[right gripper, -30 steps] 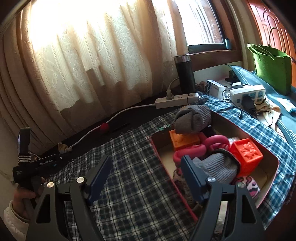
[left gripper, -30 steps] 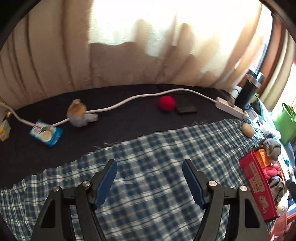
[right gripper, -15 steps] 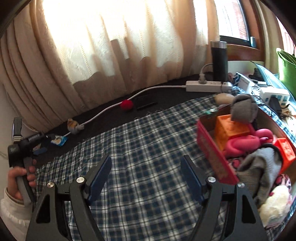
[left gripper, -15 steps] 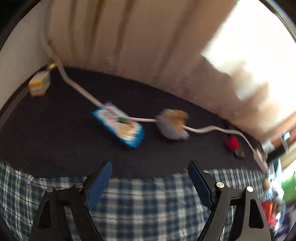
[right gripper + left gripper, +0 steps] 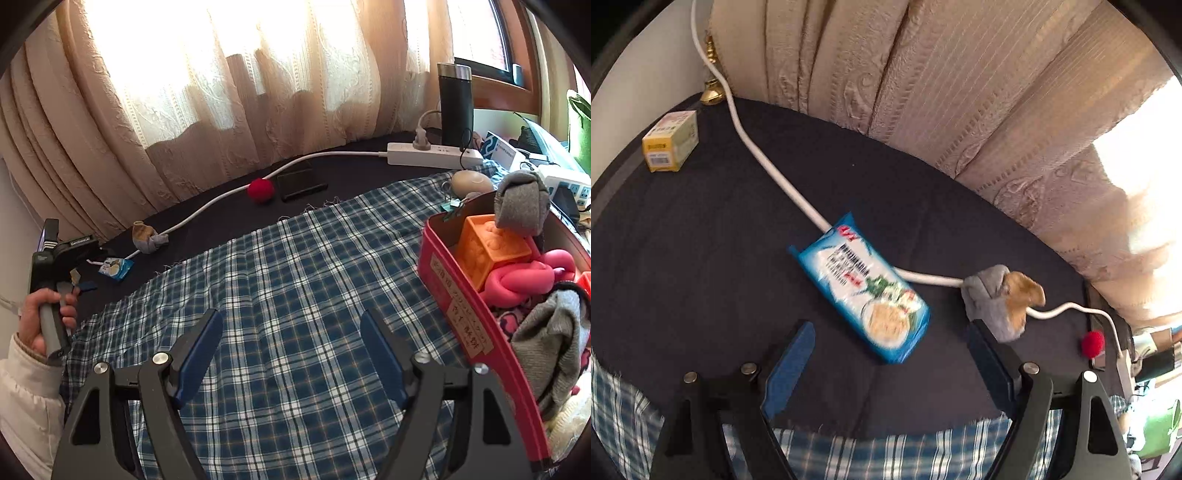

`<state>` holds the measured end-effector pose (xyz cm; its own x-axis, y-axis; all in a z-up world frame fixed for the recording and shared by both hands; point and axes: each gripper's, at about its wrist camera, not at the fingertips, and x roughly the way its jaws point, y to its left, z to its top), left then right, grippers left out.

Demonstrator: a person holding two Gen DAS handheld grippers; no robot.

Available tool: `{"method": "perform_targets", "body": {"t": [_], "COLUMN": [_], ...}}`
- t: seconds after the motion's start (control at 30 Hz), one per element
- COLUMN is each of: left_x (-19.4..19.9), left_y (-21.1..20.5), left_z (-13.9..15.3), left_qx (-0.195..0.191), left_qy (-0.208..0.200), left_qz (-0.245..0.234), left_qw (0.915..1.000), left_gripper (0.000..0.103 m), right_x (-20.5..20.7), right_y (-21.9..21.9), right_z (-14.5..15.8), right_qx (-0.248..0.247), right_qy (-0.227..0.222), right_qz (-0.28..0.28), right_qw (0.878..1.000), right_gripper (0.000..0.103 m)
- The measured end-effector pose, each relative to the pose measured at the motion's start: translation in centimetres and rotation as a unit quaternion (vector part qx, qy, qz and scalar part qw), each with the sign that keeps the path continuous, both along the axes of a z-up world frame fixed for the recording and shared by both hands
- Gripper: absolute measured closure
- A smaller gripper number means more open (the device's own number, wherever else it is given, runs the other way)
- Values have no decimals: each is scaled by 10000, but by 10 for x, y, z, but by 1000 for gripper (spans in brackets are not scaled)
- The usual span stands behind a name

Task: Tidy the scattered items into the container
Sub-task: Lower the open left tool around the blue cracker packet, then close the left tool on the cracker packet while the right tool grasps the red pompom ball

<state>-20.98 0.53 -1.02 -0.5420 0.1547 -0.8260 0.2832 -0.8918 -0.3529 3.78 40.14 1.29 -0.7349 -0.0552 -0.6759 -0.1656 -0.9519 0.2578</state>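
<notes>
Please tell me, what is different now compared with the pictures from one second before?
The left gripper swung over to the blue snack packet, which now lies close ahead of its open, empty jaws. The right gripper drew away from the red box, which now sits at its right. Nothing was grasped or released. Packet, rolled sock and red ball lie where they were.

A home, by the look of it, likely a living room or bedroom: lace curtains (image 5: 229, 92) are hanging before a wood-framed window (image 5: 491, 44), letting daylight through. A checked cloth (image 5: 295, 295) is covering the table, a power strip (image 5: 432, 155) is lying near a flask (image 5: 455, 107), and socks (image 5: 521, 203) and toys are filling a red box (image 5: 465, 325).
</notes>
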Motion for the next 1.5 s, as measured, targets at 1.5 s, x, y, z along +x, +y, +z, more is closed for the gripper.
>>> {"method": "perform_targets", "body": {"t": [1.5], "left_x": [17], "left_y": [-7], "left_z": [46], "left_qx": [-544], "left_qy": [1079], "left_qz": [122], "left_qw": [9926], "left_gripper": [52], "right_x": [-243], "right_y": [-14], "right_z": [-23], "right_qx": [627], "right_qy": [-435], "right_qz": [-39], "right_qw": [9971], "right_gripper": [23]}}
